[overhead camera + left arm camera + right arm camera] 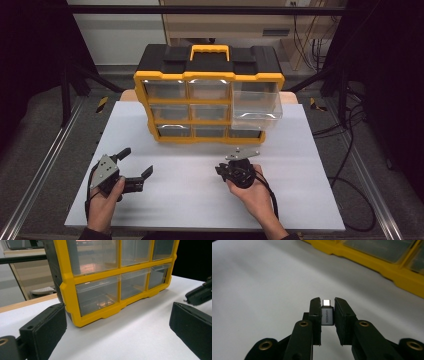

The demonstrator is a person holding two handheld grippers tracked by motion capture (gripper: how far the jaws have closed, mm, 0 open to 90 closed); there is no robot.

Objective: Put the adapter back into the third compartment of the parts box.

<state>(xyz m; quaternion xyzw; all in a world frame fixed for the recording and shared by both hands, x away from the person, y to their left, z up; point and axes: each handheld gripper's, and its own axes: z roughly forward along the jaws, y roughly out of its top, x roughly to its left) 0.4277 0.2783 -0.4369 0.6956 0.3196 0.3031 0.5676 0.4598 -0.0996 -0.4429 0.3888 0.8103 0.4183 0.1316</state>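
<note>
The right gripper has its two black matte jaws closed on a small grey metal adapter — a little rectangular block with a silver plug tip pointing outward and pale letters along its side. It is held above the white table, near the front of the storage box. The lettering and the plug are readable in the right gripper view; from the high view the adapter is too small to tell.

The box is yellow and black plastic with one yellow handle and nine clear drawers in three rows. One drawer, at the upper right, is pulled out.

The left gripper rests low on the table with its jaws wide apart, holding nothing — its flat pads look slightly rough.
</note>
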